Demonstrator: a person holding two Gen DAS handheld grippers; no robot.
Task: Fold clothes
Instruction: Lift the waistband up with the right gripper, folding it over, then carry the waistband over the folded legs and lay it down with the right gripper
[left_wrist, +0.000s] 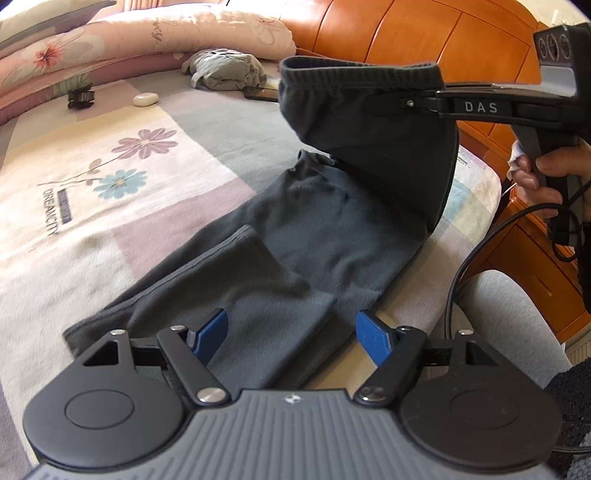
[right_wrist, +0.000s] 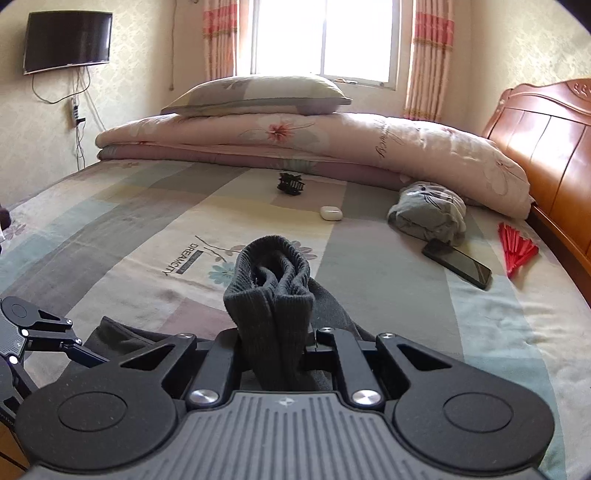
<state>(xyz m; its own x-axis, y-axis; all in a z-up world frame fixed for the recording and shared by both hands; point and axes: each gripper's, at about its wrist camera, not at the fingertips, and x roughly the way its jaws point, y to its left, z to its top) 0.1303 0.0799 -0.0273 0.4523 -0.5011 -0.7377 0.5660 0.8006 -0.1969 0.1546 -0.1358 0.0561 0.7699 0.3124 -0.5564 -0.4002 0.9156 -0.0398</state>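
Left wrist view: my right gripper (left_wrist: 402, 101), clamped tight on the ribbed cuff of the dark grey knit trousers (left_wrist: 280, 240), lifts that far end over the bedsheet (left_wrist: 110, 229), long axis running near-left toward my wide-open, empty left gripper (left_wrist: 291, 328).

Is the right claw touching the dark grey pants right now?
Touching. In the left wrist view the right claw is shut on the pants, lifting their ribbed waistband end off the bed; the right wrist view shows fabric pinched between its fingers.
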